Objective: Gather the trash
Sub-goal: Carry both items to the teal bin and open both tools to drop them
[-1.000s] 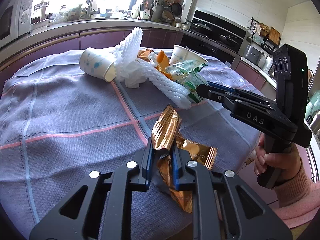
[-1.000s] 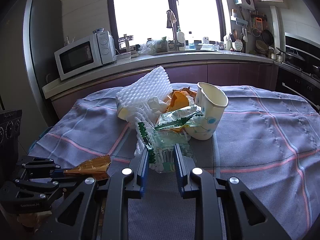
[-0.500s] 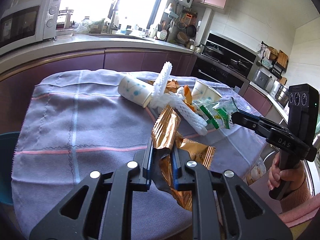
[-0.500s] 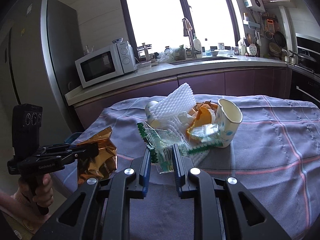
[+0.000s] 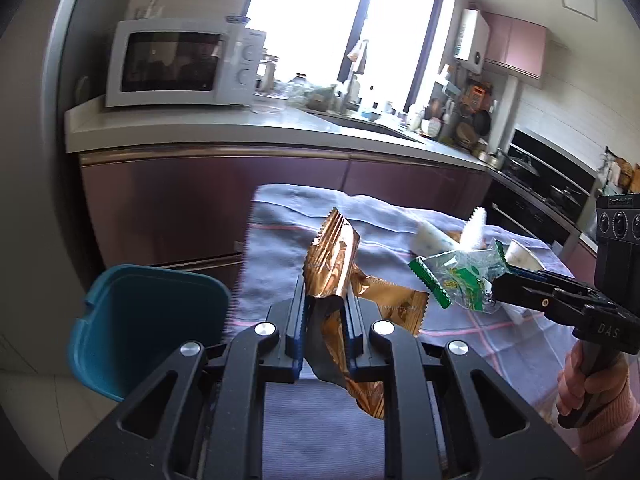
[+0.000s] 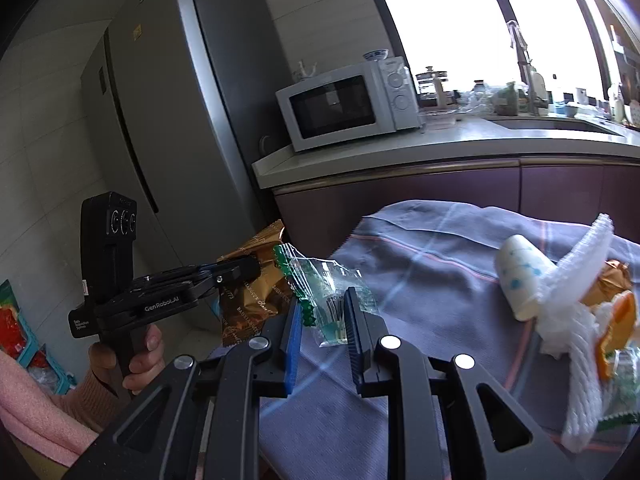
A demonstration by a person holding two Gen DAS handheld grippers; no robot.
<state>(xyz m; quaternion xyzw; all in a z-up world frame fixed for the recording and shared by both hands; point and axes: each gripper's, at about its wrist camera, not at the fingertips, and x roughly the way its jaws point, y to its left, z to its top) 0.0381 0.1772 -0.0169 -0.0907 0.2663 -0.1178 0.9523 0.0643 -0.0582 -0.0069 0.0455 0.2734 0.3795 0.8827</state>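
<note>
My left gripper point(image 5: 322, 304) is shut on a gold foil wrapper point(image 5: 334, 268) and holds it in the air near the table's left edge. It also shows in the right wrist view point(image 6: 252, 264) with the gold foil wrapper point(image 6: 248, 300). My right gripper point(image 6: 322, 316) is shut on a clear green-edged wrapper point(image 6: 328, 296); in the left wrist view this gripper point(image 5: 500, 280) holds the wrapper point(image 5: 460, 276) above the cloth. A teal bin point(image 5: 144, 324) stands on the floor left of the table.
A lying paper cup point(image 6: 520, 276), white foam netting point(image 6: 576, 300), orange peel point(image 6: 616, 320) and more wrappers lie on the purple tablecloth point(image 6: 432, 280). A second cup point(image 5: 520, 256) stands beyond. A counter with a microwave point(image 5: 180, 64) and a fridge point(image 6: 180, 120) are behind.
Both grippers have swung left with their wrappers, away from the trash pile toward the table's left edge. The teal bin has come into the left wrist view.
</note>
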